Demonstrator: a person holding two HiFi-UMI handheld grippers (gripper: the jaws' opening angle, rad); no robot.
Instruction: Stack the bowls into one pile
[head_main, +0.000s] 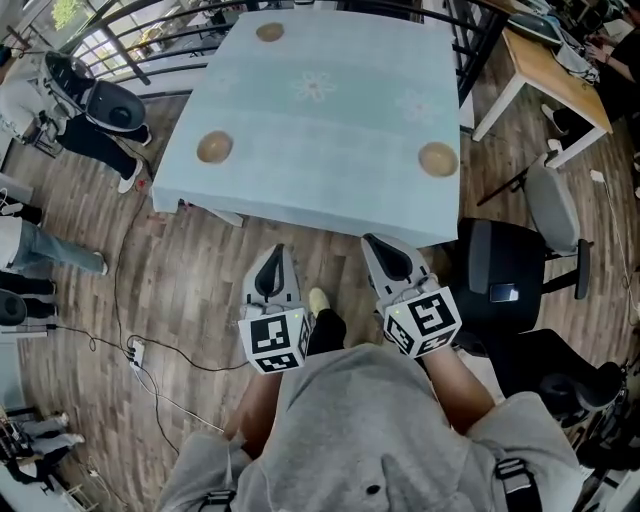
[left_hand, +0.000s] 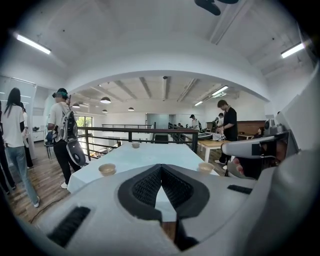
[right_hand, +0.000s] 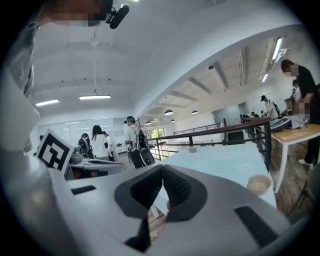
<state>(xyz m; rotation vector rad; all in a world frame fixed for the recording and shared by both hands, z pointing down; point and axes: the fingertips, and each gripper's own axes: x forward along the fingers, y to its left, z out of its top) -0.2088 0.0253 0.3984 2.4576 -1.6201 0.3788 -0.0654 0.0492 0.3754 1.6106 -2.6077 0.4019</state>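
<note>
On the counter (head_main: 320, 150), left bowl (head_main: 214, 147), right bowl (head_main: 438, 158) and far bowl (head_main: 269, 32) sit apart, seemingly none stacked; your left claw (head_main: 276, 255) and right claw (head_main: 372, 243) are closed, empty.

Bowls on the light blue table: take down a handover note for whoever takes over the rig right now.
Grippers: left tongs shut, empty; right tongs shut, empty; both short of the table's near edge.
Bowls: left bowl near the left edge, right bowl near the right corner, far bowl at the far edge, all apart.
Done: nothing stacked.
Left: gather all three into one pile.
</note>
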